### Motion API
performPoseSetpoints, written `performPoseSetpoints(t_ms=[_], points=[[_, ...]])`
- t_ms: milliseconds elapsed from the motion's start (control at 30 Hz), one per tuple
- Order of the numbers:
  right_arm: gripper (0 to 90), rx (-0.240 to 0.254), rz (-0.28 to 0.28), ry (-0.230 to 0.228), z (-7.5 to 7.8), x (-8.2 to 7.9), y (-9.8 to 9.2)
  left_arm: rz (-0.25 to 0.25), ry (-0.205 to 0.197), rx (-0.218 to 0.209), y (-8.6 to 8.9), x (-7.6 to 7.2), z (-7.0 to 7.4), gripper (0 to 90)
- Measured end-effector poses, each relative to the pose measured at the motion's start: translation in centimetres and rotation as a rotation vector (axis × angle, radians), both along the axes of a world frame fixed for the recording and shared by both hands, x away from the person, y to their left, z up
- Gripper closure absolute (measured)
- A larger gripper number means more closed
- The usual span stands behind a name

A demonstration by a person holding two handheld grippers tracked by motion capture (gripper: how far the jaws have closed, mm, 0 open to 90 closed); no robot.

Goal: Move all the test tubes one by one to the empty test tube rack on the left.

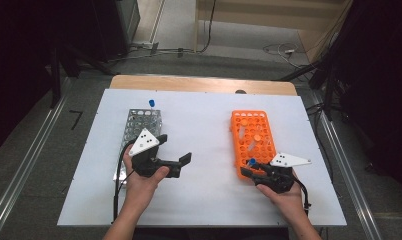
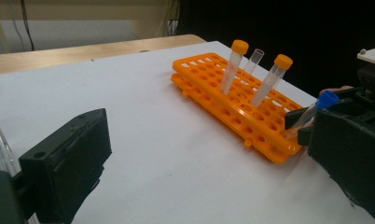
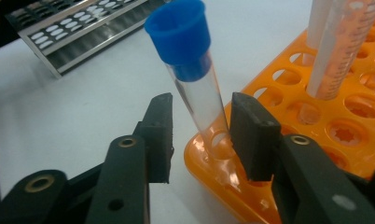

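Note:
An orange tube rack (image 1: 239, 145) lies at the table's right. A clear tube with a blue cap (image 3: 190, 56) stands tilted in the near corner hole of the orange rack (image 3: 213, 163). My right gripper (image 3: 202, 135) straddles this tube below its cap, its black pads (image 3: 160, 135) a hair off the glass on both sides, so it is open. From above, the right gripper (image 1: 249, 168) is at the rack's near left corner by the blue cap (image 1: 251, 162). My left gripper (image 1: 174, 149) is held wide open with nothing in it, beside the metal rack (image 1: 141, 122).
Two orange-capped tubes (image 2: 232, 65) (image 2: 272, 79) and an uncapped clear tube (image 2: 253, 60) stand in the orange rack (image 2: 232, 112). Another blue-capped tube (image 1: 152, 103) stands at the metal rack's far end. Bare white table (image 1: 204, 150) separates the racks.

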State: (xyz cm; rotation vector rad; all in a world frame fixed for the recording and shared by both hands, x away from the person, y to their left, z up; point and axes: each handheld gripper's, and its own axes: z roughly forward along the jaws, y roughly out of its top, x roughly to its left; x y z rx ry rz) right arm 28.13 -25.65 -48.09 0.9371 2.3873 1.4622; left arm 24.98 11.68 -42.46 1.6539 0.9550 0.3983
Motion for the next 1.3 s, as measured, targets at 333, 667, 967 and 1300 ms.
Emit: performPoseSetpoints(t_ms=[333,667,967,1300], points=[[73.8,-0.057,-0.052,-0.048,-0.4,-0.2,0.3,-0.022,0.024,0.0,0.2,0.0,-0.5,0.0],[74.9,-0.05,-0.08,-0.062,2.1,-0.2,0.3,-0.025,0.014,-0.002,0.1,-0.1,-0.5,0.0],[74.9,-0.038,-0.027,-0.071,4.6,0.0,1.9,-0.039,0.006,-0.014,-0.2,0.1,-0.1,0.0],[74.9,-0.039,0.047,-0.043,5.1,1.2,5.0,-0.08,-0.007,0.004,-1.6,0.1,0.2,0.6]])
